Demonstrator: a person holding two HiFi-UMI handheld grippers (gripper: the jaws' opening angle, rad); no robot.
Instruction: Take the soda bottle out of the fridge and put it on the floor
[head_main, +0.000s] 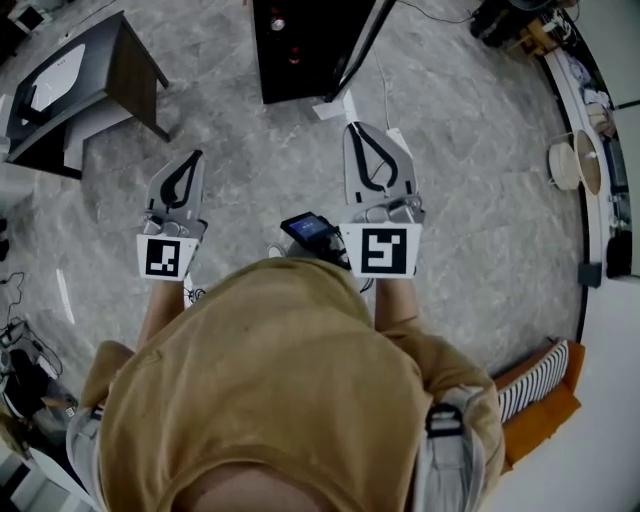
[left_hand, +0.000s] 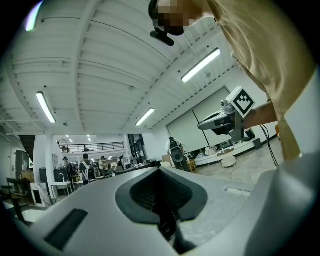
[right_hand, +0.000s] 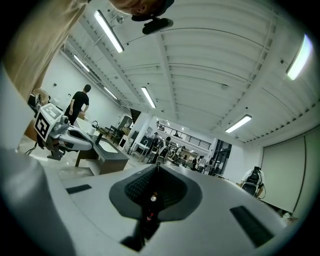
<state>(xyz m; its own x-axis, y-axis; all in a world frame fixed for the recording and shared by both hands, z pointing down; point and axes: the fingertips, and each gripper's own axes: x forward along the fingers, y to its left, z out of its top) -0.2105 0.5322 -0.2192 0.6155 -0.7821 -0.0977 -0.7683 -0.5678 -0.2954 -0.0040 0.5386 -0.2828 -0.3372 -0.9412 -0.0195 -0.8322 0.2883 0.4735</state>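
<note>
A black fridge (head_main: 300, 60) stands on the floor ahead of me, its door (head_main: 362, 45) swung open and seen edge-on. Inside it, small red and pale spots (head_main: 279, 22) show; I cannot make out a soda bottle as such. My left gripper (head_main: 190, 158) is held over the bare floor, left of the fridge and short of it, jaws together and empty. My right gripper (head_main: 357, 128) points at the foot of the open door, also shut on nothing. In both gripper views the jaws (left_hand: 160, 170) (right_hand: 157, 167) meet at the tip against the ceiling.
A dark desk (head_main: 110, 70) stands at the far left. White sheets of paper (head_main: 335, 105) lie by the fridge door. Round pale objects (head_main: 570, 165) sit along the right wall, and an orange and striped cushion (head_main: 540, 390) lies at lower right. Grey marble floor (head_main: 250, 170) lies between.
</note>
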